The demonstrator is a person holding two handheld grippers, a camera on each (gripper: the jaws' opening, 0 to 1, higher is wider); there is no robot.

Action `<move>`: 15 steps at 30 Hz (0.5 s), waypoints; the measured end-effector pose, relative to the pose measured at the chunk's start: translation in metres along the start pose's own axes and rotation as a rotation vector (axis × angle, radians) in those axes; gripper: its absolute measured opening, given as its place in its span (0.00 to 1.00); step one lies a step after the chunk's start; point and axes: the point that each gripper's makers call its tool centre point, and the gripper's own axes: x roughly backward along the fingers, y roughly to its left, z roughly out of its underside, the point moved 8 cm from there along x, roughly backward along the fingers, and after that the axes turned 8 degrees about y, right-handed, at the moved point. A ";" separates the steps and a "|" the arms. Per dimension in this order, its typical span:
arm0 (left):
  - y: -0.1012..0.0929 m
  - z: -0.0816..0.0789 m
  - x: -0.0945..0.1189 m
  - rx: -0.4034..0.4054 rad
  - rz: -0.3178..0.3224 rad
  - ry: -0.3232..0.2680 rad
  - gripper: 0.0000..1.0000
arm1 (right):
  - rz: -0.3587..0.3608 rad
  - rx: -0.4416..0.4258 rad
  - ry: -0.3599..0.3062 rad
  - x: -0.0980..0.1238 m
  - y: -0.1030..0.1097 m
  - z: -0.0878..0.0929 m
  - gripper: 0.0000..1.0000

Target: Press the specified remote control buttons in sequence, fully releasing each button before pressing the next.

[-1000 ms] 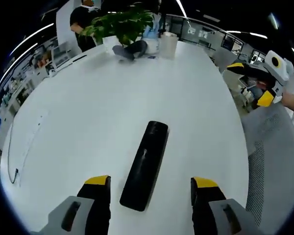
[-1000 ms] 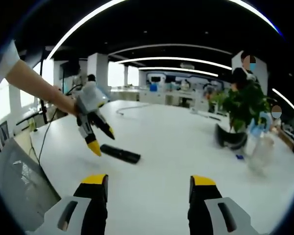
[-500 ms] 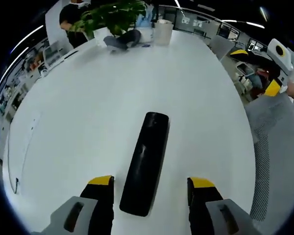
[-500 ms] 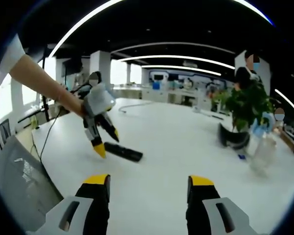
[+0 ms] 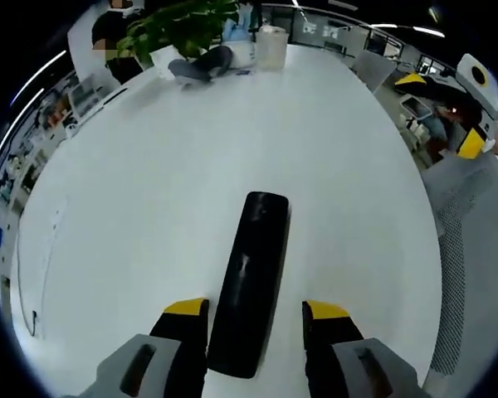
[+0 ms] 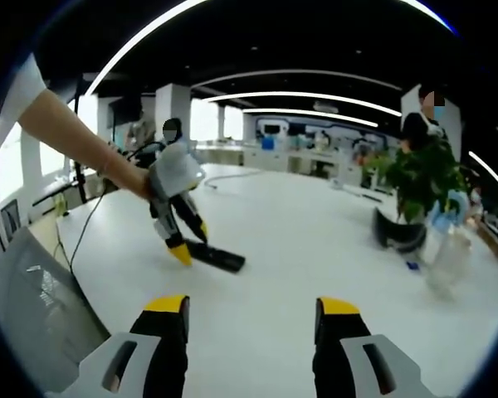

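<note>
In the left gripper view, a thin cable (image 5: pixel 29 282) lies on the white table (image 5: pixel 149 191) well off to the left of the jaws. The left gripper (image 5: pixel 256 313) stands with its two yellow-tipped jaws apart, one on each side of the near end of the black remote control (image 5: pixel 251 282). The remote lies flat on the table, its length running away from the jaws, and I cannot tell whether the tips touch its sides. At the far end of the table sit a potted plant (image 5: pixel 183 23), a dark rounded thing (image 5: pixel 201 65) and a pale cup-like container (image 5: pixel 270 50). To the right of the table is a grey mesh chair (image 5: pixel 473 249), and above it the right gripper (image 5: pixel 471 143) comes in from the edge, held clear of the table.

In the right gripper view, a person's arm (image 6: pixel 75 137) reaches in from the left, holding the left gripper (image 6: pixel 192 245) down over the near end of the remote control (image 6: pixel 216 258) on the table (image 6: pixel 315 240). The right gripper (image 6: pixel 251 308) has its jaws wide apart with nothing between them, raised above the table and well apart from the remote. Farther right stand the plant (image 6: pixel 415 178) and the dark rounded thing (image 6: pixel 397 234).
</note>
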 end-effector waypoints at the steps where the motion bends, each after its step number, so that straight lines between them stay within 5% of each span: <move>1: 0.001 0.000 0.000 -0.003 -0.006 0.001 0.35 | -0.001 0.000 0.000 0.000 0.000 0.000 0.59; 5: 0.002 0.000 0.001 -0.012 -0.006 0.001 0.25 | -0.002 0.004 0.005 0.000 0.000 0.000 0.59; 15: 0.000 0.002 0.000 -0.033 -0.002 -0.010 0.25 | -0.004 0.002 -0.003 0.000 0.001 -0.001 0.59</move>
